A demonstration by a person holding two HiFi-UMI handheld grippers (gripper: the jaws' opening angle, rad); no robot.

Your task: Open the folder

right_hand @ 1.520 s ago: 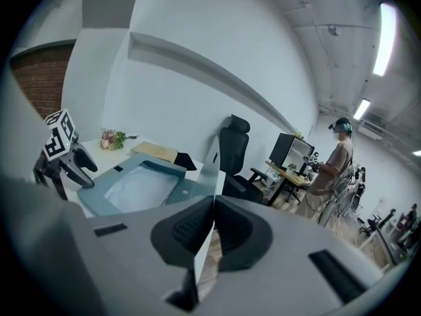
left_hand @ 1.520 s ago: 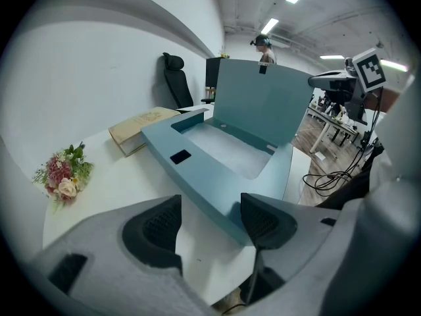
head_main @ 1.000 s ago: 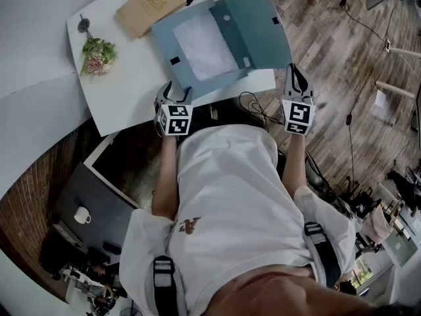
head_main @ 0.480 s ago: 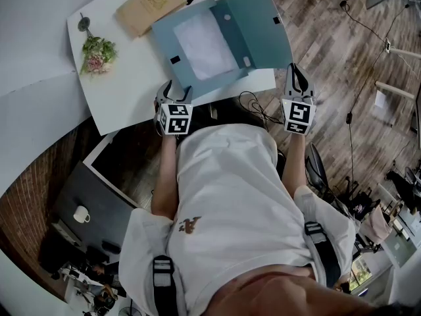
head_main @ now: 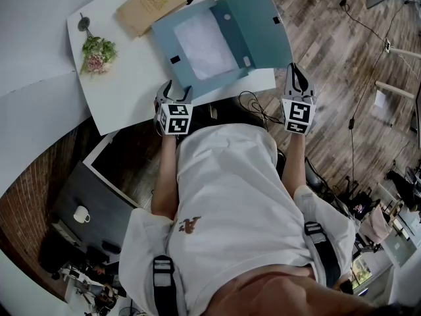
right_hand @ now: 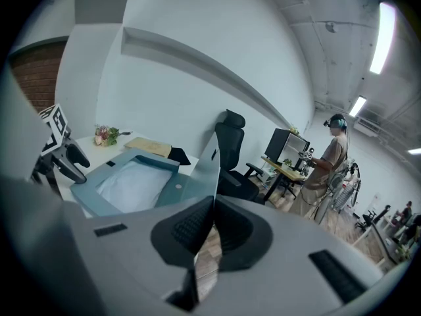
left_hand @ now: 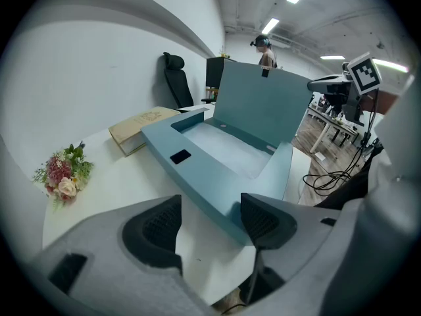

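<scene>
White table (head_main: pixel 128 91) — folder (head_main: pixel 260 25) in right gripper (right_hand: pixel 212 209)

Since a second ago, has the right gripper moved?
No. The right gripper stays beside the table's near corner, shut on the folder flap.

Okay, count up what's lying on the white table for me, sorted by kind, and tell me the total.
folder: 1
book: 1
bunch of flowers: 1
white sheet, lying inside the open folder: 1
Total: 4
</scene>
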